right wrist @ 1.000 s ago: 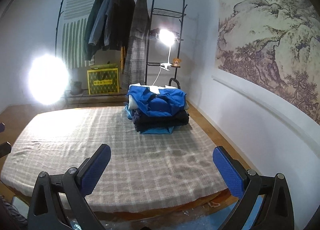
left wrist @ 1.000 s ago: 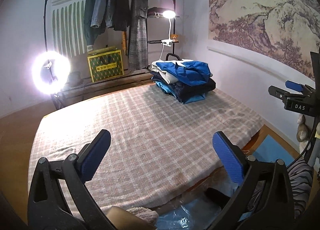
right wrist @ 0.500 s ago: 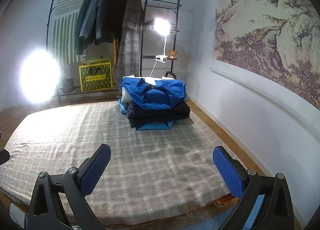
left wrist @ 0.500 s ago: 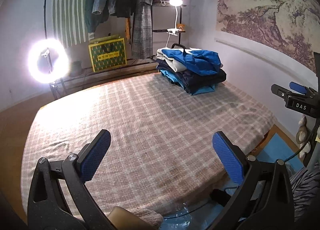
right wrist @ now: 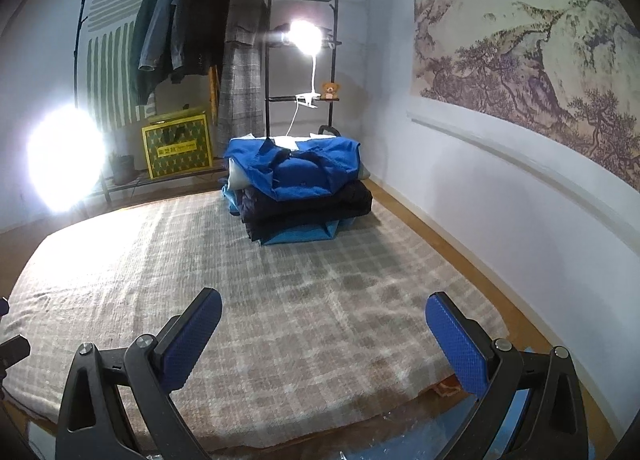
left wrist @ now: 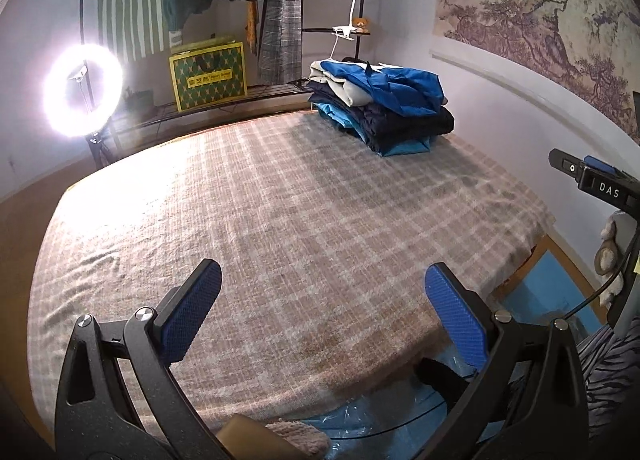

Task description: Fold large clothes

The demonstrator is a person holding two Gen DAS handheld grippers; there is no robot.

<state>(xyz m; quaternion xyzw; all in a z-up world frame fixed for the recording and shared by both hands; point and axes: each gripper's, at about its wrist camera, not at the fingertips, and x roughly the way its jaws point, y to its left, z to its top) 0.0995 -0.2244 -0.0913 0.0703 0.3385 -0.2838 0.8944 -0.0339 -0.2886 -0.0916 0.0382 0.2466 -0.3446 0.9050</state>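
Hovering above the near edge of the checked blanket (left wrist: 304,220), the left gripper (left wrist: 323,312) has its blue-padded jaws spread wide and holds nothing. The right gripper (right wrist: 323,330) is in the same state over the same blanket (right wrist: 248,284): jaws wide apart, nothing between them.

The stack of folded clothes (right wrist: 300,188) lies at the far end of the blanket, toward the wall side. On top of the stack (left wrist: 384,104) is a bright blue jacket (right wrist: 298,170), under it a dark navy garment (right wrist: 304,206), and at the bottom a light blue one (right wrist: 298,234). A pale grey piece shows at the left side of the stack.

Behind the stack stands a black clothes rack (right wrist: 276,20) with dark coats (right wrist: 184,36) and a grey checked coat (right wrist: 242,60) hanging on it. A clip lamp (right wrist: 306,36) shines just behind the stack, and a small teddy bear (right wrist: 331,89) sits on the rack shelf beside it. Left of the stack, on the low shelf of the rack, there is a yellow-green patterned bag (right wrist: 178,146), and further left a ring light (left wrist: 82,89) glows strongly. In the left wrist view, part of the right gripper's body (left wrist: 592,180) appears at the right edge, well apart from the stack.
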